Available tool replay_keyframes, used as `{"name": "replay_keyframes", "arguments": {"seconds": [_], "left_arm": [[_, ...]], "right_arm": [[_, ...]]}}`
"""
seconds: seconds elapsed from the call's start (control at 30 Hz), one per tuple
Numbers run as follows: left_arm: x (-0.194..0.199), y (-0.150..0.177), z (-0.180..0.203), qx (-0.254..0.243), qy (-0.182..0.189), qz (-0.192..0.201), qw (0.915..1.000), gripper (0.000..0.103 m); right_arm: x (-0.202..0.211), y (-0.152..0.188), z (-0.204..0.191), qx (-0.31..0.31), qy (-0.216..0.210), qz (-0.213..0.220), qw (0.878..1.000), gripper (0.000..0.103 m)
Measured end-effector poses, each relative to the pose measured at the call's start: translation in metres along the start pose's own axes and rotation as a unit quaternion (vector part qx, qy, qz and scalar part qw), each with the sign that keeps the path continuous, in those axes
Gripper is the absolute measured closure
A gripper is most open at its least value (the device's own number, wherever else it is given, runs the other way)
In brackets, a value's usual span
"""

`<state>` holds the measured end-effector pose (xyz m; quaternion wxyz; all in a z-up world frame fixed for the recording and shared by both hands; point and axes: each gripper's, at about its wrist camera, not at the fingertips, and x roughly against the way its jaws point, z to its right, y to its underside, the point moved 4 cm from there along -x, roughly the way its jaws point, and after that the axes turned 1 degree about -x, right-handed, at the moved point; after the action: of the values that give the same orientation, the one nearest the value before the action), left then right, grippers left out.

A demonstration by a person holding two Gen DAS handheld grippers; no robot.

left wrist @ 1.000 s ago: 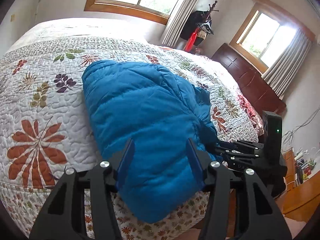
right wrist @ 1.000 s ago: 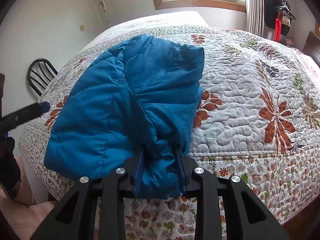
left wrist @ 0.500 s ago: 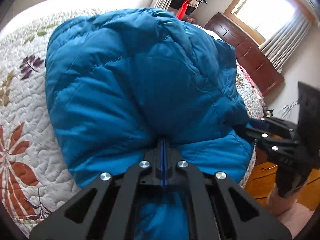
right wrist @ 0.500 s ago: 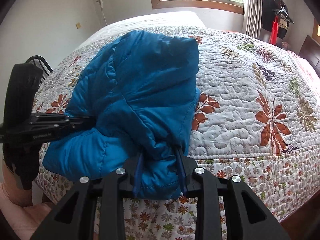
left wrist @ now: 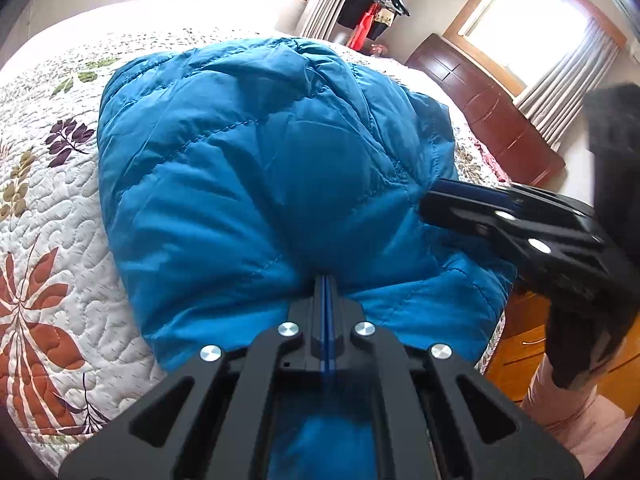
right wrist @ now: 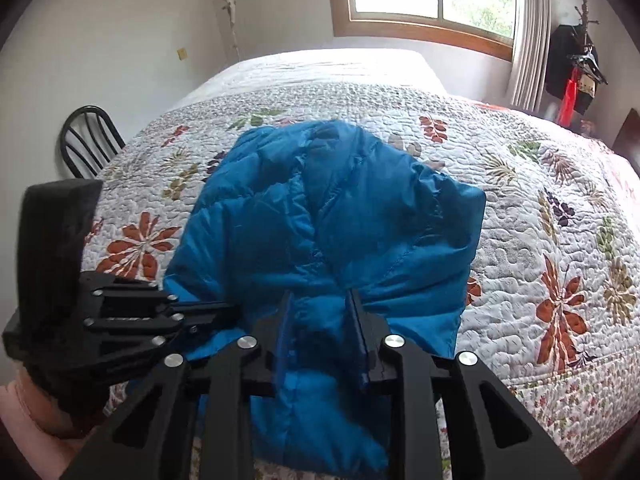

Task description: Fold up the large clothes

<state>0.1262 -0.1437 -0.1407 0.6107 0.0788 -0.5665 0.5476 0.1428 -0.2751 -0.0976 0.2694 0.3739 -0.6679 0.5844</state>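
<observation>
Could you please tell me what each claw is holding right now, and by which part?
Both grip the blue puffer jacket at its near edge: left claw pinched shut, right claw closing on a bunched fold.

I count one blue puffer jacket (right wrist: 320, 240) on one quilted bed (right wrist: 540, 220). Two tools are mine: left tool (left wrist: 326, 292) and right tool (right wrist: 320, 312). Also one black chair (right wrist: 86, 140), two windows.
</observation>
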Motion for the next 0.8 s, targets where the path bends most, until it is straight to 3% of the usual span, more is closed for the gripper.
{"name": "replay_keyframes", "arguments": {"seconds": [0.17, 0.37, 0.6, 0.7, 0.73, 0.8], "left_arm": [[-0.004, 0.002, -0.002, -0.001, 0.0, 0.005, 1.0, 0.102], [-0.002, 0.015, -0.003, -0.01, -0.017, 0.02, 0.9996, 0.101], [0.011, 0.012, -0.001, 0.006, -0.019, 0.022, 0.9996, 0.102], [0.026, 0.011, 0.003, -0.002, -0.042, 0.031, 0.9986, 0.102], [0.031, 0.01, 0.003, -0.004, -0.051, 0.035, 0.9981, 0.096], [0.042, 0.008, 0.002, -0.005, -0.064, 0.047, 0.9968, 0.077]], "right_arm": [[-0.032, 0.0, 0.017, -0.021, -0.024, -0.036, 0.999, 0.082], [-0.048, 0.005, 0.034, -0.055, -0.079, -0.035, 0.995, 0.083], [-0.023, 0.002, 0.024, -0.05, -0.065, -0.012, 0.997, 0.082], [0.0, -0.001, 0.023, -0.044, -0.057, 0.008, 0.997, 0.073], [0.007, -0.001, 0.024, -0.04, -0.047, 0.016, 0.998, 0.067], [0.019, -0.002, 0.027, -0.036, -0.023, 0.027, 0.999, 0.046]]}}
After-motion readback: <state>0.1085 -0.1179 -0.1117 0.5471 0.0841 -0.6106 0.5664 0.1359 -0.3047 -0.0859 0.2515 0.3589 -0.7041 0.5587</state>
